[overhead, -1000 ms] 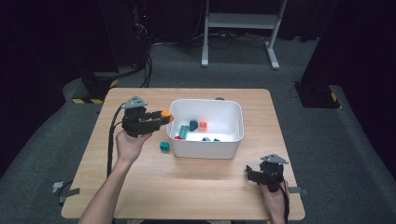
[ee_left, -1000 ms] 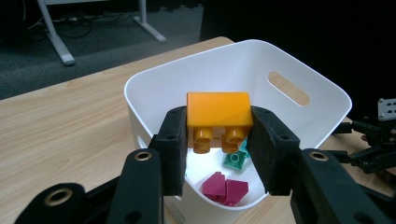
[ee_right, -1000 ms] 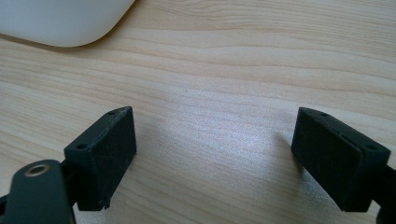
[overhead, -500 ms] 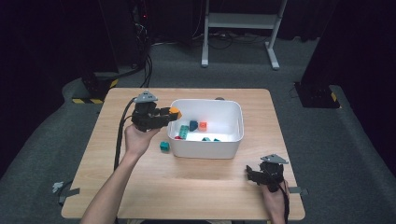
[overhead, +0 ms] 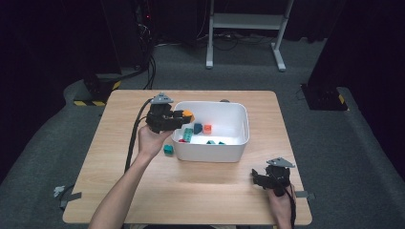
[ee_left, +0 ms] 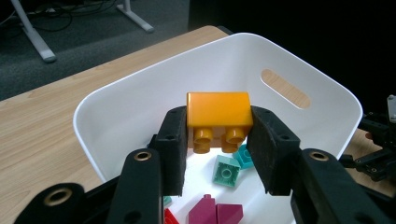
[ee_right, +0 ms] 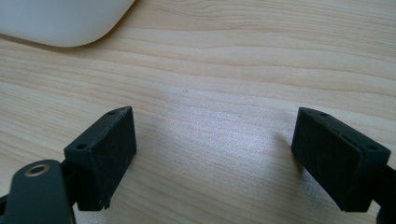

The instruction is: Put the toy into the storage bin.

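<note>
An orange two-stud brick [ee_left: 218,117] is clamped between the pads of my left gripper [ee_left: 218,140], studs facing down, over the left end of the white bin [ee_left: 308,70]. From above, the same left gripper [overhead: 184,117] reaches across the bin's left rim [overhead: 175,128] with the orange brick [overhead: 187,114] at its tip. Several bricks lie inside the bin: teal [ee_left: 227,171], magenta [ee_left: 215,212], red, and an orange-red one [overhead: 207,128]. My right gripper [overhead: 255,177] rests low on the table near the front right, open, with bare wood between its pads [ee_right: 105,154].
A teal brick [overhead: 168,149] lies on the wooden table [overhead: 191,191] just outside the bin's front left corner. The bin's rounded corner [ee_right: 65,23] is a short way ahead of my right gripper. The other gripper [ee_left: 380,144] appears beyond the bin's far wall.
My left gripper has carried the orange brick to the right, from beside the bin's left wall to over its rim. The right gripper has stayed where it was.
</note>
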A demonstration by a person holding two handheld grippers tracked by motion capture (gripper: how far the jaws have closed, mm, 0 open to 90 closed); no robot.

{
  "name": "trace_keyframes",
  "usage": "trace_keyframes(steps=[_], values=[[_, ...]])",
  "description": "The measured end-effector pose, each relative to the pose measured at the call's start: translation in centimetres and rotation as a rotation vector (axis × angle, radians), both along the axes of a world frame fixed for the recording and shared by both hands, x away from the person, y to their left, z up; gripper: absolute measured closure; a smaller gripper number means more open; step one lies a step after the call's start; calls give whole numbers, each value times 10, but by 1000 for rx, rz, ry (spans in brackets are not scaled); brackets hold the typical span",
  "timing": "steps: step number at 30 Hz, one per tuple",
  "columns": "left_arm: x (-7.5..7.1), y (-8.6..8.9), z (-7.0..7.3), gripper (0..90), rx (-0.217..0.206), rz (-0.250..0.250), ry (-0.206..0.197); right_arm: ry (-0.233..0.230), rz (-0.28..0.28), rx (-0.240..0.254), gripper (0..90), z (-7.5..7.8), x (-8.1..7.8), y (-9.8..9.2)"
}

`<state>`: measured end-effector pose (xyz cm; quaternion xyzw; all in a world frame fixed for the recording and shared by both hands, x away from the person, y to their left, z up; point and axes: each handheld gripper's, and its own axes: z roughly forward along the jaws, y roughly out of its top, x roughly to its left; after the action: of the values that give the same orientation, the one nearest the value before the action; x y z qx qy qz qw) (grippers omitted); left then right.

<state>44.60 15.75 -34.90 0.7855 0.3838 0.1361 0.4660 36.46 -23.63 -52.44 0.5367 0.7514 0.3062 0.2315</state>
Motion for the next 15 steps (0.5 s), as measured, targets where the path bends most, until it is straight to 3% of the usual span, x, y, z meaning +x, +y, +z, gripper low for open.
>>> trace_keyframes(steps=[15], values=[[4,-9,-11,583,27,-19,12,0,0,0,138,0,0,0]])
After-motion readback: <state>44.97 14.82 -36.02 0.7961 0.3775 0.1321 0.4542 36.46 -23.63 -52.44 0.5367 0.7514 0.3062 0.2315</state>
